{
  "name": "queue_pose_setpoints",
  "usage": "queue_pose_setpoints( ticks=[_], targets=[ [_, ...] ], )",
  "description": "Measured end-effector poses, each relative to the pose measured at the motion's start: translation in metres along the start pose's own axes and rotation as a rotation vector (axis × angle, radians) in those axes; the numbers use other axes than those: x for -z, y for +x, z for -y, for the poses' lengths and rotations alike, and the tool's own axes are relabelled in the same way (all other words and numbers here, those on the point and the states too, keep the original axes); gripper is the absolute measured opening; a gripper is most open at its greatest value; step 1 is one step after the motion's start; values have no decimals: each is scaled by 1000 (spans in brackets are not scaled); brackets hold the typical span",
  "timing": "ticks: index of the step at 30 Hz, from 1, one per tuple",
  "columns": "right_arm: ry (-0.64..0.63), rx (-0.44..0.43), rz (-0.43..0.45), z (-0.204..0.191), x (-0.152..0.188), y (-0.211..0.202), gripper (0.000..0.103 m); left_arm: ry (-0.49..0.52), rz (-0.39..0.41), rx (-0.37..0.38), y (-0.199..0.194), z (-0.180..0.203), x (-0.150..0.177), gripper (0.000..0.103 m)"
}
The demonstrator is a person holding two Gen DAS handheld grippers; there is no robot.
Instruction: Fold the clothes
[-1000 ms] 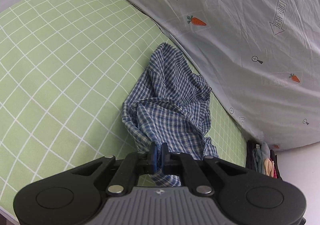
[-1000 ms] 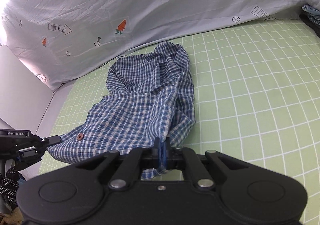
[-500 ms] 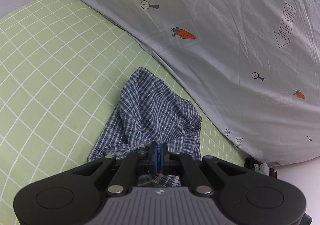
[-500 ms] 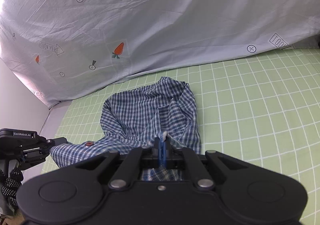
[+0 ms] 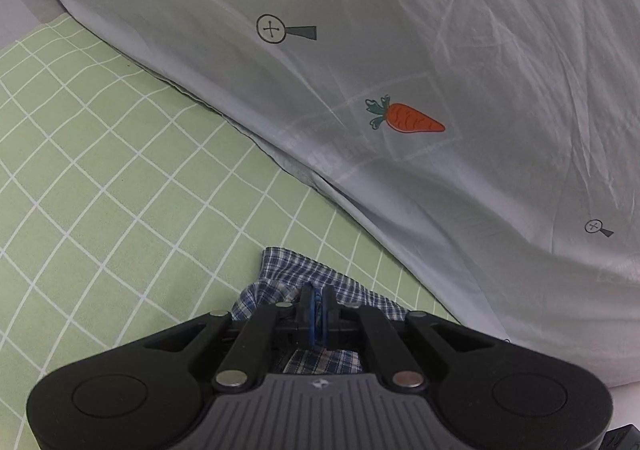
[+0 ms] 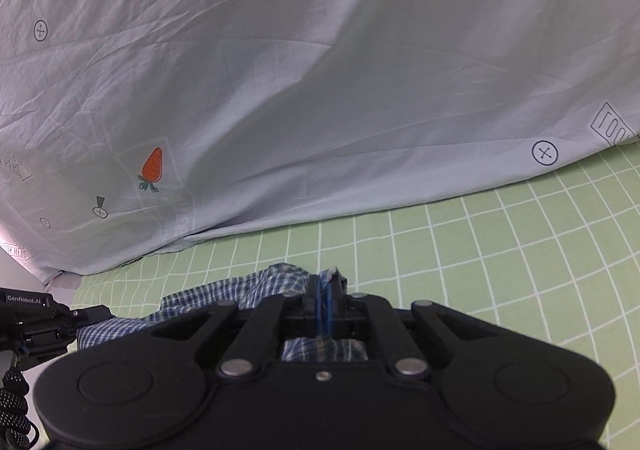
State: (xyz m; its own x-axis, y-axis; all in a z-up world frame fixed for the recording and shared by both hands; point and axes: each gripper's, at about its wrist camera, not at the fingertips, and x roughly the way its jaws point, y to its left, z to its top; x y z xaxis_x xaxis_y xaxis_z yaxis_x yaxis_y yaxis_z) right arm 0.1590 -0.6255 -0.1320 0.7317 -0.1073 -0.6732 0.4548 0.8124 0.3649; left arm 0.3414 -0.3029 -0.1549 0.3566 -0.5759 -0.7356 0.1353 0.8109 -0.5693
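Note:
A blue checked shirt (image 5: 286,270) lies on the green gridded bedsheet (image 5: 120,177), mostly hidden below both grippers. My left gripper (image 5: 318,292) pinches a fold of the shirt between its blue pads, and its jaws are just starting to open. In the right wrist view the shirt (image 6: 240,290) bunches in front of my right gripper (image 6: 325,282), which also has cloth between its pads while its jaws begin to open. The left gripper's fingertips (image 6: 94,314) show at the left edge of that view, touching the shirt's edge.
A large grey duvet (image 5: 440,49) printed with carrots and arrows rises close ahead and fills the far side of both views (image 6: 320,89). Green sheet (image 6: 500,250) stretches to the right of the right gripper and to the left of the left one.
Both grippers have carried the shirt's near edge forward toward the grey duvet and lower. The spread shirt, once in full view, is now doubled over and mostly hidden beneath them.

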Motion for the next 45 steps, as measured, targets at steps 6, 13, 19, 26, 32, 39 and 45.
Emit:
queue_pose_setpoints(
  ticks=[6, 13, 19, 26, 32, 39, 45],
  targets=[
    [-69, 69, 108, -8, 9, -15, 62, 107, 74, 2, -16, -10, 1, 58],
    [-70, -6, -10, -1, 47, -17, 60, 213, -28, 21, -22, -22, 40, 70],
    [-11, -91, 77, -3, 42, -31, 3, 272, 52, 77, -32, -2, 47, 3],
    [-93, 71, 102, -8, 13, -6, 19, 299, 176, -70, -21, 16, 22, 14],
    [-186, 150, 209, -24, 34, -33, 98, 409, 199, -112, -43, 27, 46, 88],
    [-215, 92, 47, -33, 66, -19, 101, 570, 79, -189, -22, 33, 97, 94],
    [-161, 89, -40, -12, 68, -1, 103, 545, 20, -253, 1, 10, 96, 95]
  ],
)
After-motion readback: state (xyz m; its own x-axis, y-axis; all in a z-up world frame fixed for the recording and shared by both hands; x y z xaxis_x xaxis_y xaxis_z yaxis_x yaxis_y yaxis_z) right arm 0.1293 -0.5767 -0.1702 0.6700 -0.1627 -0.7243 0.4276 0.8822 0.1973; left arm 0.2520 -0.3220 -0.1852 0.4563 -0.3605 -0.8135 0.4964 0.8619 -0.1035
